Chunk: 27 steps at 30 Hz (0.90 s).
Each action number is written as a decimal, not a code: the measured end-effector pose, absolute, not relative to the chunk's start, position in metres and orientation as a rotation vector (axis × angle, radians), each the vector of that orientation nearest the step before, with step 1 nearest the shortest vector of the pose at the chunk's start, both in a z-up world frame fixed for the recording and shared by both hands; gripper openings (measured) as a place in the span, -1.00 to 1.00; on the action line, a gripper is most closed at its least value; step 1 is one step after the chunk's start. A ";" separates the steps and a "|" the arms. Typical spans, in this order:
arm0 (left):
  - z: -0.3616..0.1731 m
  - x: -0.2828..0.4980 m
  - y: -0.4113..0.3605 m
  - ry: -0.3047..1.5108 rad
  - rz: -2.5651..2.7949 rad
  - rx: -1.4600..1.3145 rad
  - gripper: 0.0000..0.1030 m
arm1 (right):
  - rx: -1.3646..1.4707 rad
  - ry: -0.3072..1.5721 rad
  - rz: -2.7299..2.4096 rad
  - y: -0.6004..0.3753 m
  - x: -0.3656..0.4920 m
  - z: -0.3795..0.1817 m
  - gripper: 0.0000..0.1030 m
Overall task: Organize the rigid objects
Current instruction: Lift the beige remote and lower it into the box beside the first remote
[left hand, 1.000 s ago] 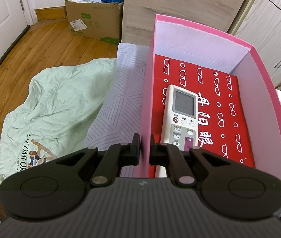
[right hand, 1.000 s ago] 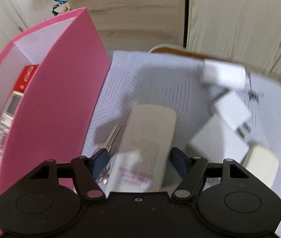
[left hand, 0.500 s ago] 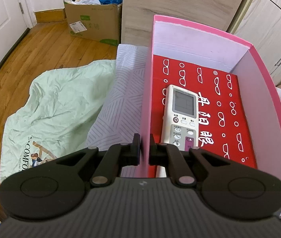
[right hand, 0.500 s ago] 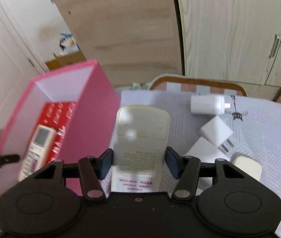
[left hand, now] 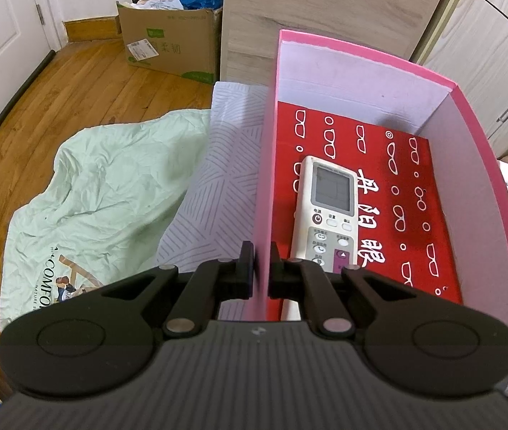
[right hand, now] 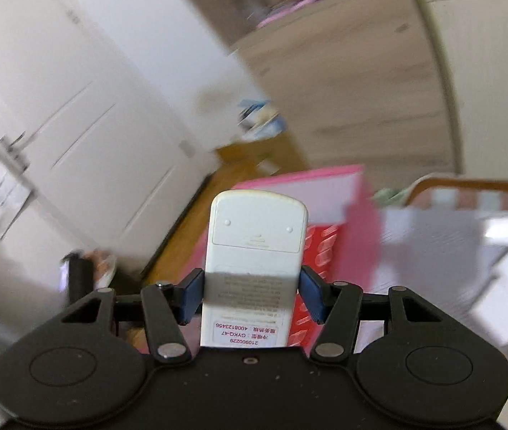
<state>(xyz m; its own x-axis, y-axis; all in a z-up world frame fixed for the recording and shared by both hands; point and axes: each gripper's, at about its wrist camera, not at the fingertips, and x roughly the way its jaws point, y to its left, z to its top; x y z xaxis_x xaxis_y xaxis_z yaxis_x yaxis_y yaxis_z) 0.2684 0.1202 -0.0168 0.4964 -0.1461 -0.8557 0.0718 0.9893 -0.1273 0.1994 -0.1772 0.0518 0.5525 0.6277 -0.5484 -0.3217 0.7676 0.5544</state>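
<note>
At the pink box (left hand: 483,193), our left gripper (left hand: 261,265) clamps its near wall. Above it, our right gripper (right hand: 252,295) grasps a face-down remote (right hand: 255,251); another remote (left hand: 329,211) lies inside

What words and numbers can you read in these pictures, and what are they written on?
"210900229", "GYKQ-47" and "4008123456": upside down on the label of the white plastic remote in the right claw.
"COMFO", cut off: pale green bedsheet.
Large white Chinese characters: red card lining the pink box.
Brown cardboard box print: too small.
</note>
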 end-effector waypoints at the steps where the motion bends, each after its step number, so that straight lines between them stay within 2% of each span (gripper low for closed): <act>1: -0.017 0.269 0.120 1.044 -0.132 -0.080 -0.89 | 0.397 0.829 0.592 -0.164 0.201 0.048 0.21; 5: -0.016 0.269 0.120 1.044 -0.132 -0.082 -0.89 | 0.280 0.940 0.593 -0.108 0.217 0.024 0.21; 9: -0.017 0.268 0.118 1.043 -0.131 -0.078 -0.89 | 0.283 1.067 0.471 -0.088 0.244 -0.006 0.21; 15: -0.017 0.267 0.118 1.039 -0.139 -0.074 -0.89 | 0.263 1.116 0.291 -0.077 0.265 -0.026 0.21; 21: -0.017 0.266 0.119 1.035 -0.147 -0.073 -0.88 | 0.071 1.156 0.117 -0.055 0.279 -0.046 0.21; 27: -0.017 0.267 0.120 1.039 -0.152 -0.083 -0.87 | 0.264 1.234 0.050 -0.068 0.293 -0.055 0.23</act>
